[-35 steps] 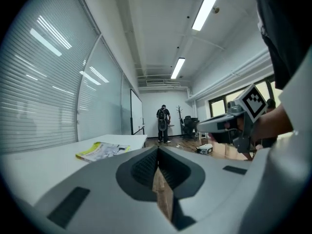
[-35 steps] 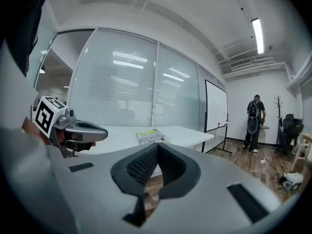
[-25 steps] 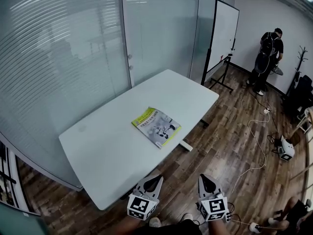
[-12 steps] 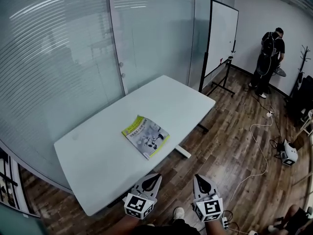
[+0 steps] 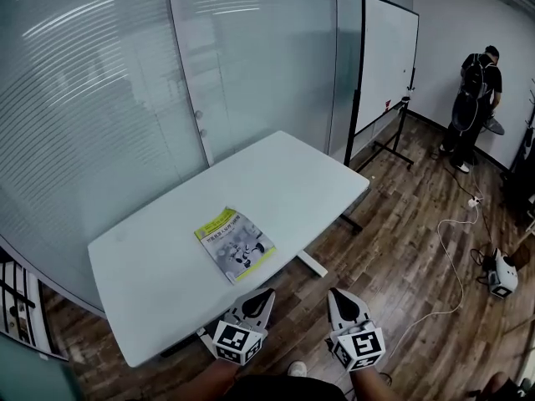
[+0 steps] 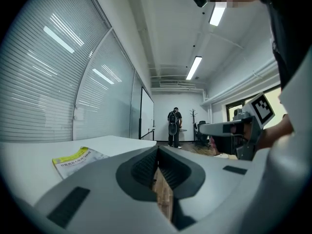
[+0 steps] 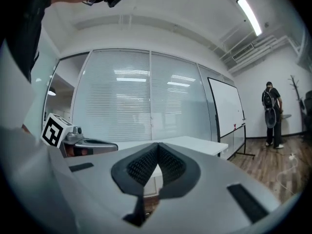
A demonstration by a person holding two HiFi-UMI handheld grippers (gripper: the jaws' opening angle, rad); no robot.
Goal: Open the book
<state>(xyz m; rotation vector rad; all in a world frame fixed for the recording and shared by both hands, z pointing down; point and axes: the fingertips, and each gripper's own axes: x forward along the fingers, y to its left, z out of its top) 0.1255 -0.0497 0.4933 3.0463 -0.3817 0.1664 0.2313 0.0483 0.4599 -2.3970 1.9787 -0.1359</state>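
Book lies closed and cover up on the white surface. It is ahead of the left gripper's jaws and slightly to their left, well apart from them. In the left gripper view the book sits low and to the left of the jaws.

The left gripper is held near the surface's near edge, its jaws together with nothing between them. Just to its right, the right gripper is at much the same level, jaws likewise pressed together and empty.

Far ahead of the right jaws stands a whiteboard on a black stand. Farther right, a person in dark clothes stands with back turned. A white cable trails over the wooden floor, to the right of the right jaws.
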